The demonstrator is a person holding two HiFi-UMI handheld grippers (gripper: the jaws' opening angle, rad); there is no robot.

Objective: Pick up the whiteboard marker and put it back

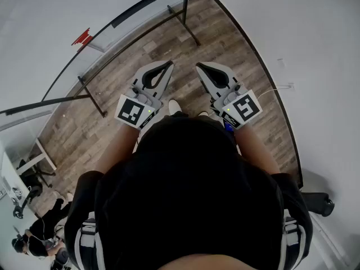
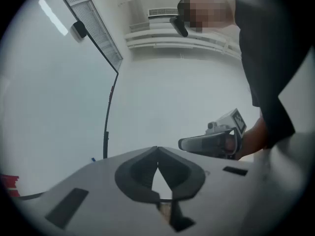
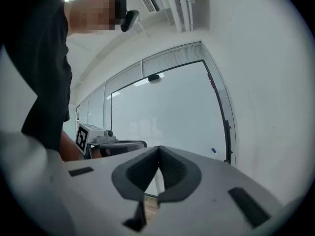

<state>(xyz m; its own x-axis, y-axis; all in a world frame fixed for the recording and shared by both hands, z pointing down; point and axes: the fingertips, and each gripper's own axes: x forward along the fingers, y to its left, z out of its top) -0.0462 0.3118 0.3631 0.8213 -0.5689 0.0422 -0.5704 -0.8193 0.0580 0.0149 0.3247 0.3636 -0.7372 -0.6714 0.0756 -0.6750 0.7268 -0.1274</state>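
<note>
The left gripper point(image 2: 157, 150) has its jaws meeting at the tips with nothing between them. The right gripper point(image 3: 158, 148) is likewise closed and empty, so nothing is carried yet. Both are held level, facing the whiteboard point(image 3: 167, 107), probably ready for an approach. No whiteboard marker shows clearly. A small blue item point(image 3: 212, 150) on the whiteboard, beside its frame, might be it; I cannot tell.
</note>
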